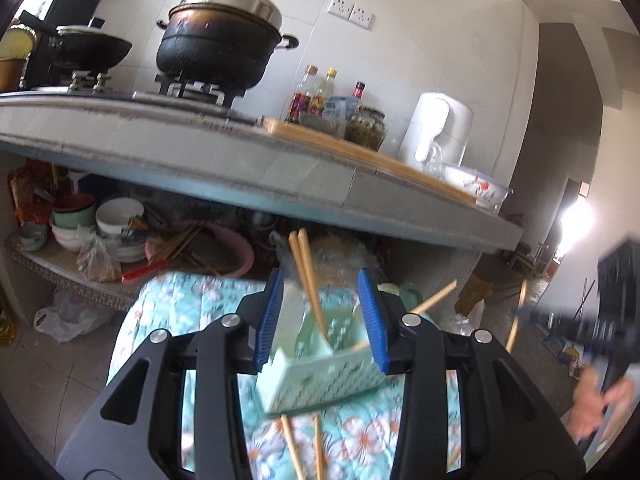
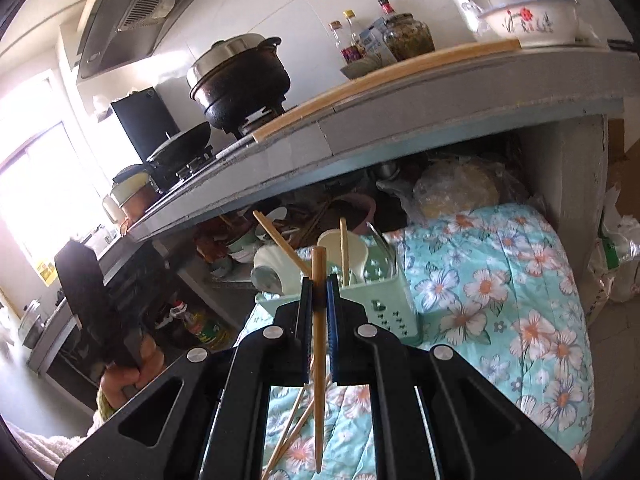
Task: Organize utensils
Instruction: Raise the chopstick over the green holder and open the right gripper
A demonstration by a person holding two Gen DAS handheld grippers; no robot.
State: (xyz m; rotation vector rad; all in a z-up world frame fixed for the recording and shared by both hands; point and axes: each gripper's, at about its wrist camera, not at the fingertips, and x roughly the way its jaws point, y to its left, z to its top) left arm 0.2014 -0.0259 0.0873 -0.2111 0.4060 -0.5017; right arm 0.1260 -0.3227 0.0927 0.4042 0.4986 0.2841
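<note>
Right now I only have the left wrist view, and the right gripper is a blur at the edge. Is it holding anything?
Observer: Yes. The right gripper is shut on one wooden chopstick, held roughly upright.
Operator: Is that chopstick in the green holder yet?
Observer: No. It hangs in front of the green utensil holder, its lower end over the floral cloth.
Operator: What else is in the holder?
Observer: A cream spoon-like utensil stands in it among other chopsticks.
</note>
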